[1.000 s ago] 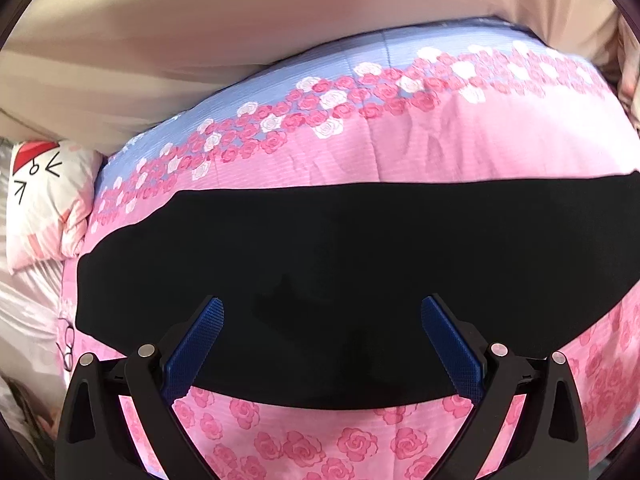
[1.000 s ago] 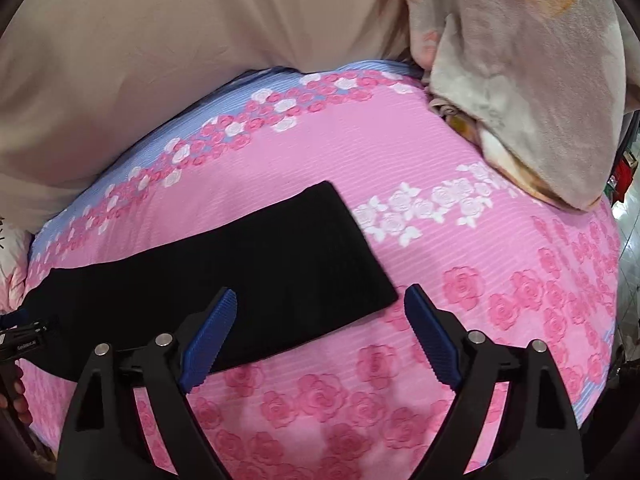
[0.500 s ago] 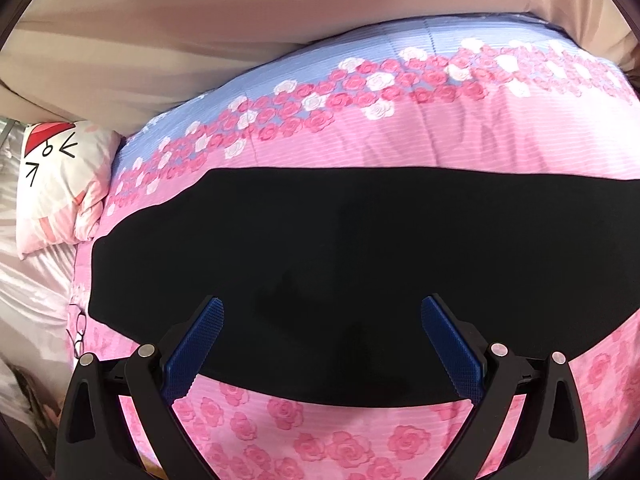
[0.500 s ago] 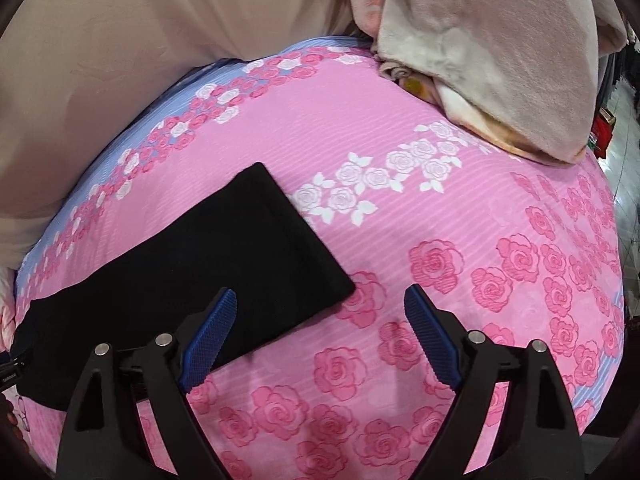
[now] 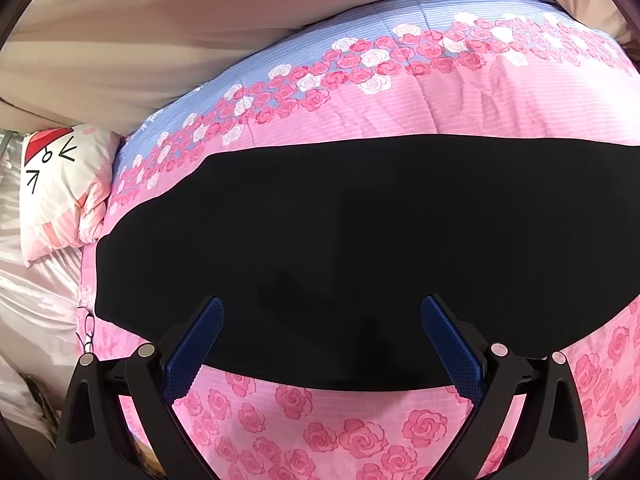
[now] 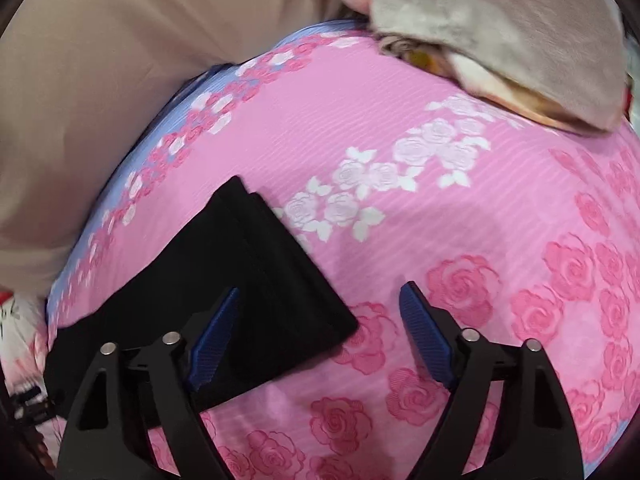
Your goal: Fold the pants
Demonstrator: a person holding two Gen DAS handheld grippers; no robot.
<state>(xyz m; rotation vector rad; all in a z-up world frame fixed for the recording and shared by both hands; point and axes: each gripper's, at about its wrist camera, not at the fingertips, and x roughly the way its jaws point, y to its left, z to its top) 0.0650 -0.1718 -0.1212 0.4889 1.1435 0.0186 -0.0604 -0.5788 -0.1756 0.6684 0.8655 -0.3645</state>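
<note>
Black pants point(image 5: 360, 232) lie flat as one long band across a pink rose-print bedspread point(image 5: 440, 112). My left gripper point(image 5: 322, 332) is open and empty, hovering over the pants' near edge toward their left end. In the right wrist view the pants' leg end point(image 6: 256, 280) shows stacked hems. My right gripper point(image 6: 318, 332) is open and empty, its left finger over the leg end and its right finger over bare bedspread point(image 6: 460, 220).
A white and pink cartoon pillow point(image 5: 64, 188) lies left of the bedspread, with eyeglasses point(image 5: 89, 328) at the bed's left edge. A beige curtain point(image 5: 200, 32) hangs behind. A crumpled beige blanket point(image 6: 500, 28) sits at the bed's far right.
My left gripper has shifted left, so the pants' left end sits further into view. My right gripper has moved nearer the leg end, which now reaches between its fingers. Both stay open.
</note>
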